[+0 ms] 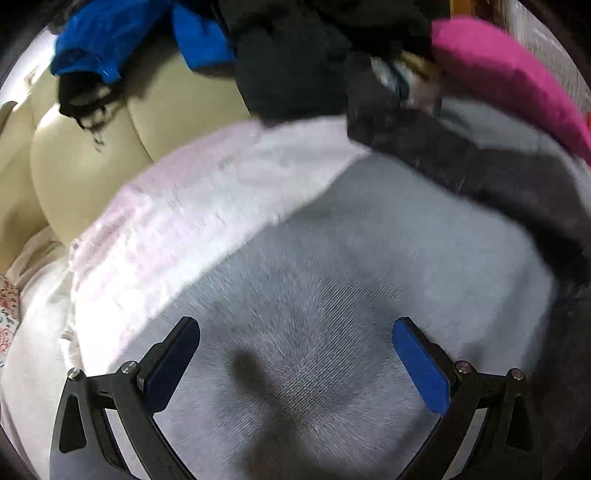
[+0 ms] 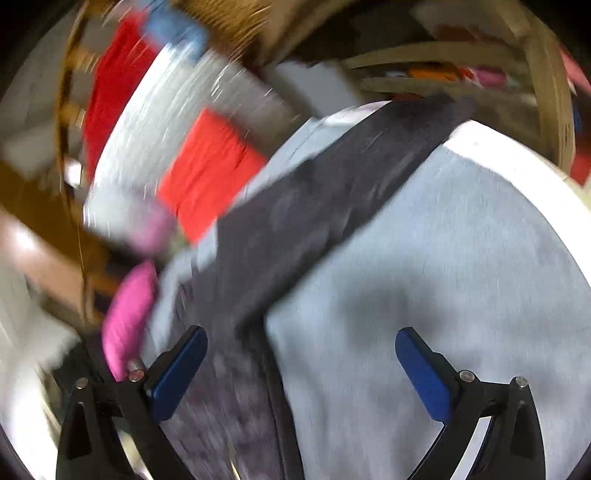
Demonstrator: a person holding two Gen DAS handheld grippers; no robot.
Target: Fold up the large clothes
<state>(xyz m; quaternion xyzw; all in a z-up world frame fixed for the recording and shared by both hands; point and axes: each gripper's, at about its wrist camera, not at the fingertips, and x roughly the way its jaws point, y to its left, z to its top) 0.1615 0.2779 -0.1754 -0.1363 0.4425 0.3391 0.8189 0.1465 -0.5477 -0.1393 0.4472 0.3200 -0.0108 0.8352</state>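
Both close above grey garment

cream sofa, wooden shelving

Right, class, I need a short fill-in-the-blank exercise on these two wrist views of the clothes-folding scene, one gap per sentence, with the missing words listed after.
1. Both the left gripper and the right gripper have their jaws ____.
2. The large light grey knit garment has a ____ grey band across it.
3. In the left wrist view, the crumpled jacket on the cream leather sofa is bright ____.
4. The puffy cushion beyond the band is ____.

Missing words: open; dark; blue; pink
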